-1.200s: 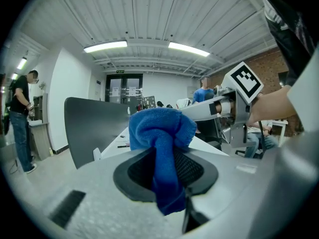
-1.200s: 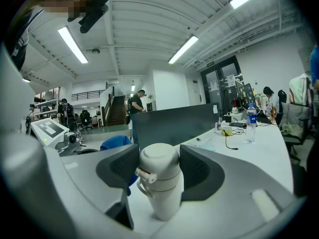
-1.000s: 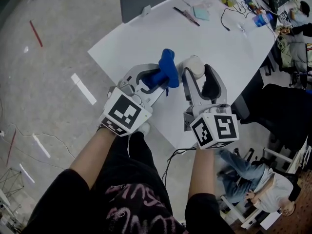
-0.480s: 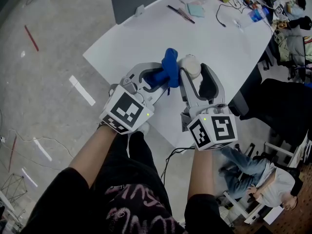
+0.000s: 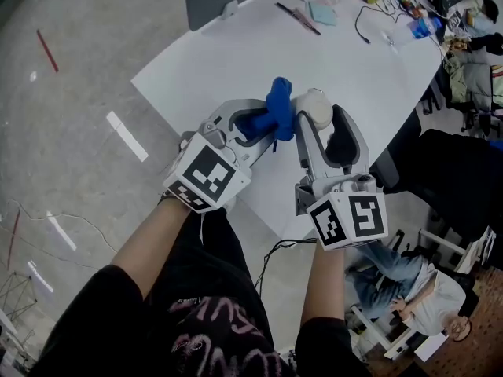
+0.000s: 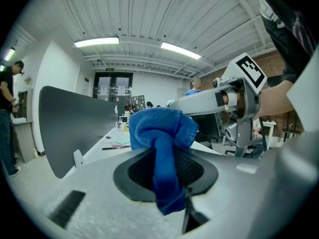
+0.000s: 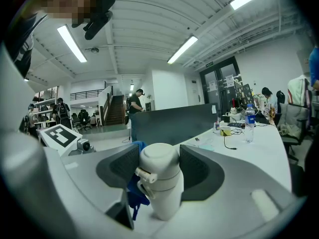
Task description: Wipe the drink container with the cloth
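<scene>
Left hand-held gripper [image 6: 167, 178] pinches blue cloth [image 6: 162, 128]; right hand-held gripper [image 7: 159, 167] clamps cream tumbler [image 7: 162, 193]. Shove from 9 o'clock may dislodge it.

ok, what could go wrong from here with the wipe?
1. The right gripper clamps the drink container by its smooth sides, apparently clear of the table. A sideways push from the blue cloth could twist it or slip it out.
2. The left gripper pinches only a bunched fold of cloth, so rubbing may tug it free.
</scene>
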Demonstrator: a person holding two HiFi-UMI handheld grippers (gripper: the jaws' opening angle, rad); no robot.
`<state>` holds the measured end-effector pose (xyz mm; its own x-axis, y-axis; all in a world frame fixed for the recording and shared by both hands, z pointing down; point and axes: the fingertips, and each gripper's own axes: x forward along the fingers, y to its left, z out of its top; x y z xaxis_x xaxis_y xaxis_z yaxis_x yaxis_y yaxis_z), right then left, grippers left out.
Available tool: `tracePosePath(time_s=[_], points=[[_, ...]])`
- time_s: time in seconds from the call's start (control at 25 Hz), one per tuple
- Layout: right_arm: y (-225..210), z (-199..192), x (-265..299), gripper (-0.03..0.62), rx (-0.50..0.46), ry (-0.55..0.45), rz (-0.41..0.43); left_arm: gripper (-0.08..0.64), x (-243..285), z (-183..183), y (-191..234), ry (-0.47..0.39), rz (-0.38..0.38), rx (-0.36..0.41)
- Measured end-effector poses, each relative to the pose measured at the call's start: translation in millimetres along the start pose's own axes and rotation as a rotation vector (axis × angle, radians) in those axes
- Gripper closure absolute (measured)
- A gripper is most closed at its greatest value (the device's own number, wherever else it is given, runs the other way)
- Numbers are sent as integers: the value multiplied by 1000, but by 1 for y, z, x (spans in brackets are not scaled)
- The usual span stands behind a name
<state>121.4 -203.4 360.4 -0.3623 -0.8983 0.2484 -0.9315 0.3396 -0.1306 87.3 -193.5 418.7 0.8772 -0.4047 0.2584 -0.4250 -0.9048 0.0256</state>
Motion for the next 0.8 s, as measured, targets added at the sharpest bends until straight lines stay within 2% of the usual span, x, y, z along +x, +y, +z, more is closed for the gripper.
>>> tracePosePath(time_s=[0.44,0.8], points=[[2,-1,4,330,-2,8,-1,466,11,-41,11,41,-19,-56],[2,-3,4,330,-6,11,-3,466,23,-83,8,139,-56,-56]])
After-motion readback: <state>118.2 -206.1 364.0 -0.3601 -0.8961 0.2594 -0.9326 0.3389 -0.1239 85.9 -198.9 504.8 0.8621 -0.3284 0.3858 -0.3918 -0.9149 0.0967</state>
